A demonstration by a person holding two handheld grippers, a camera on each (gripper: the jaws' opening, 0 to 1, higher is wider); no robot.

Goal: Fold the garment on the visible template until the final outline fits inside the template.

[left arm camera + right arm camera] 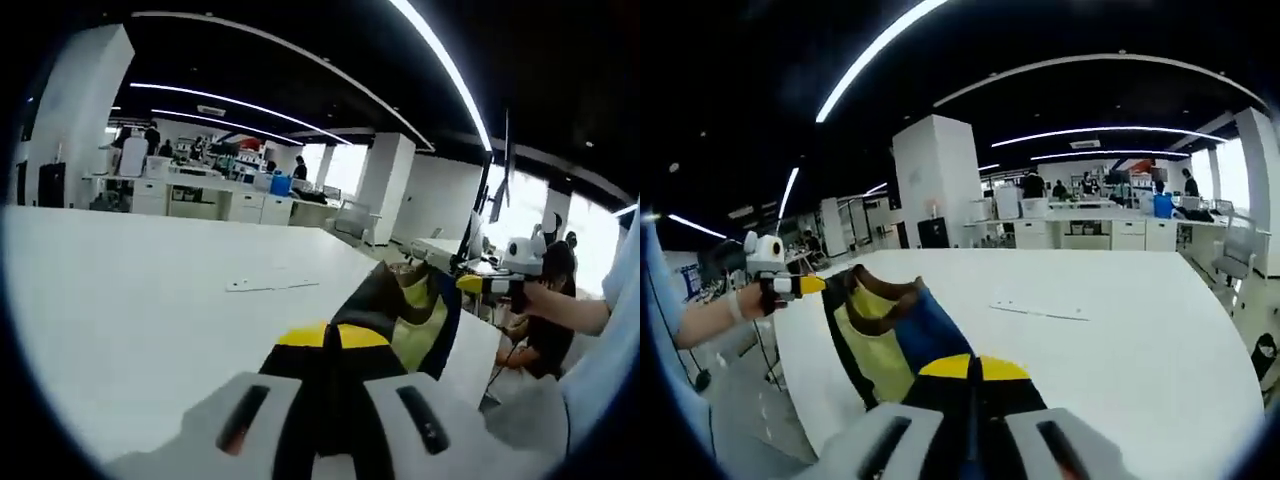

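Observation:
A dark garment with yellow and blue panels hangs stretched in the air over the near corner of the white table. My left gripper is shut on one end of it, its yellow tips pinching the cloth. My right gripper, held by a hand, enters from the right and grips the other end. In the right gripper view the garment runs from my right gripper, shut on it, up to my left gripper at the left. A thin pale strip lies flat on the table.
The pale strip sits mid-table. Beyond the table are white desks, a blue bin, an office chair, pillars and several people. A seated person is off the table's right edge.

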